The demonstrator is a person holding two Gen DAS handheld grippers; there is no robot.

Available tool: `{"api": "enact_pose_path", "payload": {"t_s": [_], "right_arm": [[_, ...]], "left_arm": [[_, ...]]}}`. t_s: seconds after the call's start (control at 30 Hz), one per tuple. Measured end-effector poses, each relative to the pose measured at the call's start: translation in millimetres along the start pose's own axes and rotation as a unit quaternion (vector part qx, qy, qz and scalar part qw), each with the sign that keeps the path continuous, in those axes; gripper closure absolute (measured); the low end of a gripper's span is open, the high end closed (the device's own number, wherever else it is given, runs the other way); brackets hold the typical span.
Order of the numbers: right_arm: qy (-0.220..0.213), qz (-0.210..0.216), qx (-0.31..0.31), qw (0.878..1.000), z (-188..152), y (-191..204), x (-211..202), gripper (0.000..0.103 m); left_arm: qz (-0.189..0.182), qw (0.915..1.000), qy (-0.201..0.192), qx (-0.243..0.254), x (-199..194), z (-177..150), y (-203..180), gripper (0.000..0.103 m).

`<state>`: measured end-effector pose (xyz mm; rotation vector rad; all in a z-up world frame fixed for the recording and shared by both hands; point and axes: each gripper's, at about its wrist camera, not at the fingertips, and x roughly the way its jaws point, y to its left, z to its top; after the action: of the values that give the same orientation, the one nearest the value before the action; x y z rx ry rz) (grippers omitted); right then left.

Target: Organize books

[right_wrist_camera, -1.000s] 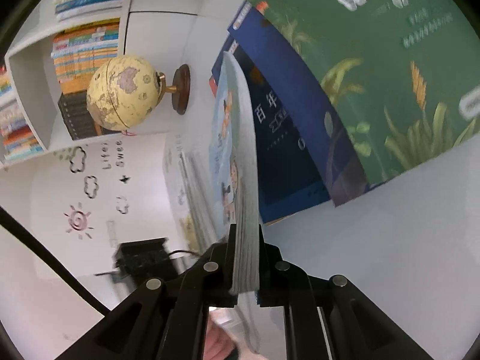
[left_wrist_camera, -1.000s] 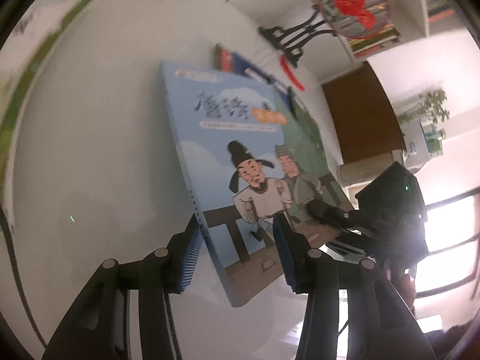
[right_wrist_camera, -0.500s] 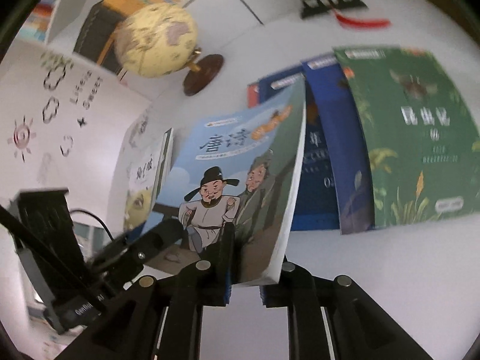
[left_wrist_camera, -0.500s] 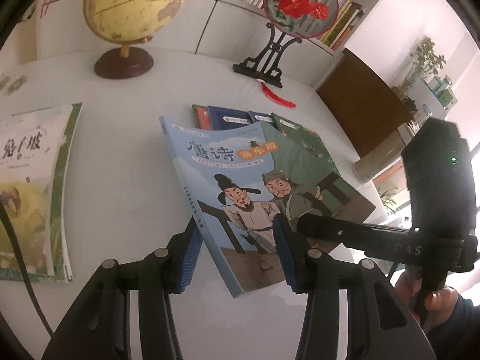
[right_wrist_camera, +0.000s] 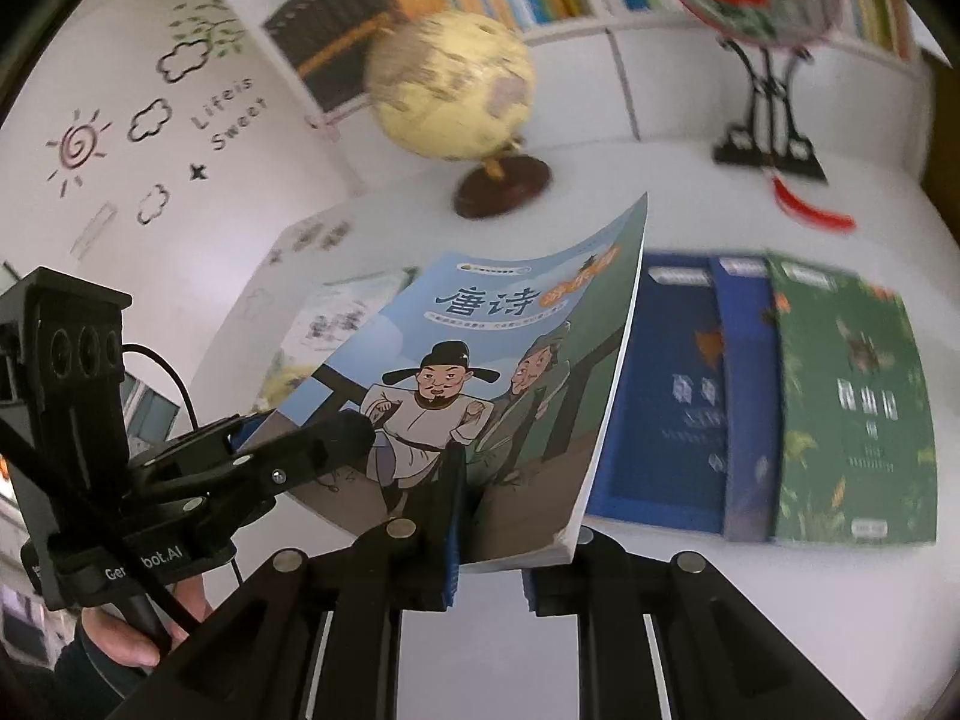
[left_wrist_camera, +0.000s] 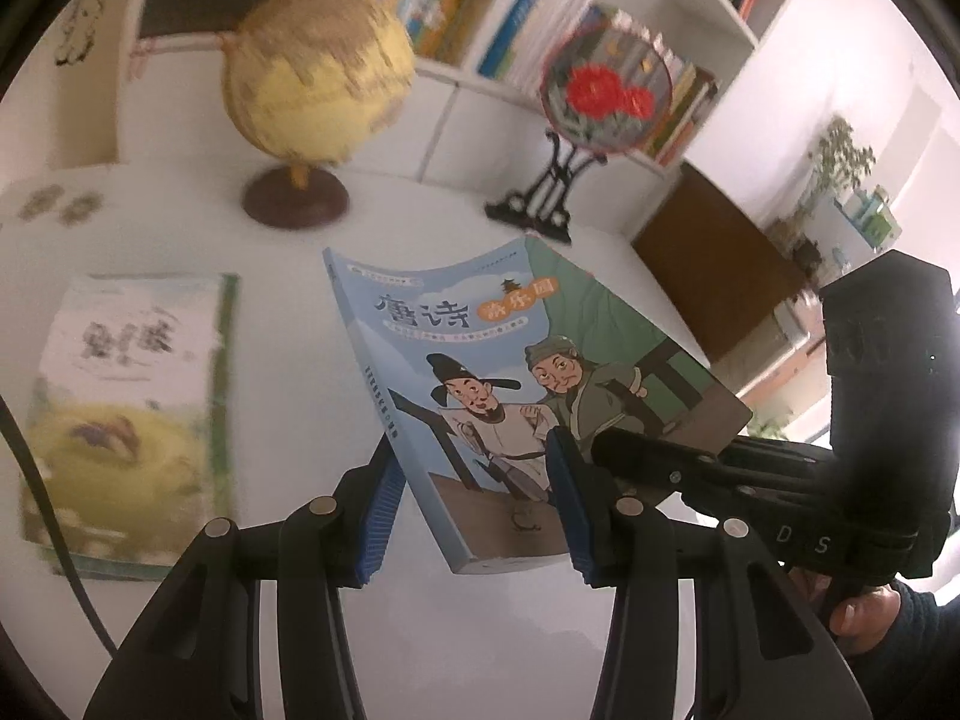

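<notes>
Slipping is the main risk: the blue picture book [right_wrist_camera: 480, 372] is held above the desk [left_wrist_camera: 288, 324], clenched by the right gripper [right_wrist_camera: 489, 546] at 1 lower corner, while the left gripper [left_wrist_camera: 474, 510] brackets its spine, grip unclear; a sagging cover could let it drop.

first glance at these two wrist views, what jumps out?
The light-blue cartoon-cover book, lifted off the white table and clamped at its near edge by the right tongs, while the left tongs straddle its spine corner. Behind it stand a yellow globe and a round red-flower fan on a black stand. To the right in the right wrist view, blue and green books lie overlapped.
</notes>
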<state>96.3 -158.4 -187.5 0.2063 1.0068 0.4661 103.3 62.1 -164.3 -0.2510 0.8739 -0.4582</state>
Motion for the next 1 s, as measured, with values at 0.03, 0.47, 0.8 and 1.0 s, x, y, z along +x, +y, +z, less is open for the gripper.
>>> {"api": "enact_pose_path", "payload": {"t_s": [0.03,0.47,0.8,1.0], "right_arm": [[-0.006,0.003,-0.009,1.0,5.1,10.3,-1.0,0.089],[-0.023,0.053,-0.07,0.996,46.0,141.2,67.2,0.088],[0.023,0.054,-0.05,0.997,36.4,175.0,155.5,0.088],[0.063,0.052,-0.014,0.997,27.0,165.1,185.4,0.079]], "left_arm": [[0.008,0.9999,-0.011,-0.001,-11.8,3.0,6.2,0.06],[0.092,0.9942,-0.044,-0.035,-71.8,19.9,115.6,0.06],[0.101,0.9897,0.001,-0.102,-44.6,-2.7,196.7,0.06],[0.112,0.9844,0.014,-0.135,-42.5,-25.3,216.3,0.06]]}}
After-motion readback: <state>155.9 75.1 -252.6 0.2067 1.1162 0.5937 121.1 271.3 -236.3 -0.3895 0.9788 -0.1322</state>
